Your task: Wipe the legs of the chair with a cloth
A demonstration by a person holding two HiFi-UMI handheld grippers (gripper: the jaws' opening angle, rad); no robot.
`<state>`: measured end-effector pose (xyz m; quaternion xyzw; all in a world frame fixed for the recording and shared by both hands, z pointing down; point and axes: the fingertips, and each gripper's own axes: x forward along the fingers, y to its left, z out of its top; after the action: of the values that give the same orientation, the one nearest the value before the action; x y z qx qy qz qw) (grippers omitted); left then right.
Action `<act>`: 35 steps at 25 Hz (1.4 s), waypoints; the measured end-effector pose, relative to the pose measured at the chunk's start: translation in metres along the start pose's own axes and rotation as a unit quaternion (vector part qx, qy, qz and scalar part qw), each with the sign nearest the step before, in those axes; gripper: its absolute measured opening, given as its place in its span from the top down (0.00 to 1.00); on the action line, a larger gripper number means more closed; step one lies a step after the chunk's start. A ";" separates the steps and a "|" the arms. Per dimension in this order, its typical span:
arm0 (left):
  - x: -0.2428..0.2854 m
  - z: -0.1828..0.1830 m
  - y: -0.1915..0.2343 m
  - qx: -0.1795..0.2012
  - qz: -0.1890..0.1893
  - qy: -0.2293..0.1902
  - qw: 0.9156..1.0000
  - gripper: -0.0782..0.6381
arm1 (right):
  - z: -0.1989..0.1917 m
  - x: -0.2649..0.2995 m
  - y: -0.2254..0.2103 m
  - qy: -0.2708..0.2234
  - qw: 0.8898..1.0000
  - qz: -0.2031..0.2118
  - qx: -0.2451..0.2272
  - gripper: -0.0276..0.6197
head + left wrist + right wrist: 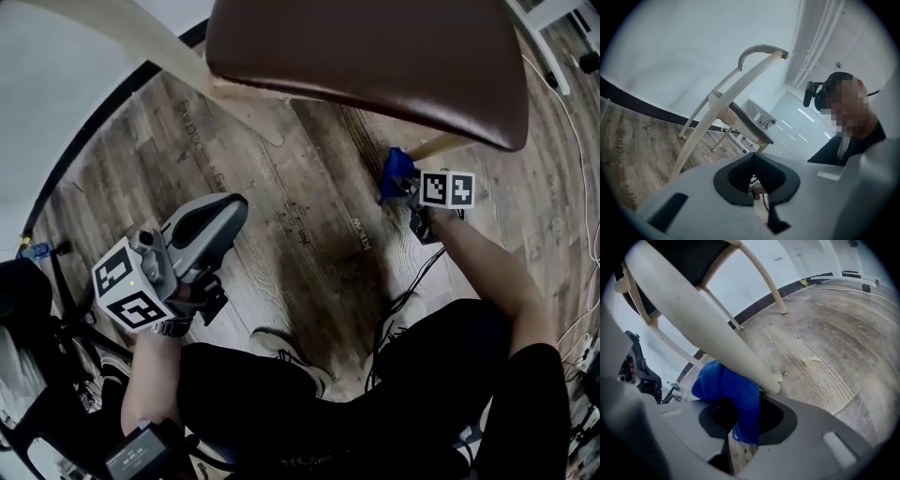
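Seen from the head, the right gripper (405, 187) is closed on a blue cloth (396, 171) pressed to a pale chair leg (441, 145) whose top is hidden under the brown seat (375, 56), while the left gripper (214, 220) hangs well apart over the plank floor (309, 216). In the left gripper view its smooth grey jaws meet, nothing between them, and the chair (740, 89) stands well off. In the right gripper view the jaws pinch the fuzzy cloth (736, 394), which touches the round, tapered leg (703, 324) near its foot; the seat is cut off at the top edge

The chair seat (366, 56) runs off the top edge and hides most of the leg (437, 147) above the cloth (396, 172).
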<state>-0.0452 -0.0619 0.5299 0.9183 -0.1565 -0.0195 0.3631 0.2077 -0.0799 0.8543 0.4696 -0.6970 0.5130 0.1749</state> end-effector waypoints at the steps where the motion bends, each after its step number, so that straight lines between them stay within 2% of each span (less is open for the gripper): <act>1: -0.002 0.000 0.001 0.000 0.002 0.002 1.000 0.89 | -0.006 0.010 -0.009 0.018 1.000 -0.013 -0.010 0.81; 4: -0.008 -0.001 0.006 0.003 0.010 0.006 1.000 0.89 | -0.014 0.026 -0.022 0.043 0.998 -0.032 -0.031 0.81; 8: -0.013 0.003 0.006 0.003 0.014 -0.001 1.000 0.89 | -0.012 0.025 -0.021 0.036 0.999 -0.030 -0.022 0.81; 13: -0.006 0.000 -0.006 0.014 -0.005 0.004 1.000 0.89 | -0.003 0.000 -0.008 0.024 0.999 -0.020 -0.030 0.81; 18: -0.001 0.007 -0.017 0.022 -0.027 -0.010 0.999 0.89 | 0.025 -0.061 0.024 -0.017 0.999 0.017 -0.029 0.81; 23: 0.001 0.009 -0.025 0.031 -0.044 -0.013 0.998 0.89 | 0.066 -0.131 0.077 -0.062 0.993 0.050 -0.083 0.81; 30: 0.003 0.016 -0.039 0.036 -0.066 -0.028 0.997 0.89 | 0.109 -0.203 0.132 -0.118 0.979 0.052 -0.160 0.81; 35: 0.001 0.020 -0.039 0.037 -0.063 -0.036 0.997 0.89 | 0.125 -0.230 0.150 -0.178 0.968 0.054 -0.167 0.81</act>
<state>-0.0372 -0.0490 0.4891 0.9378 -0.1116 -0.0696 0.3214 0.2262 -0.0757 0.5533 0.4796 -0.8168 0.3061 0.0959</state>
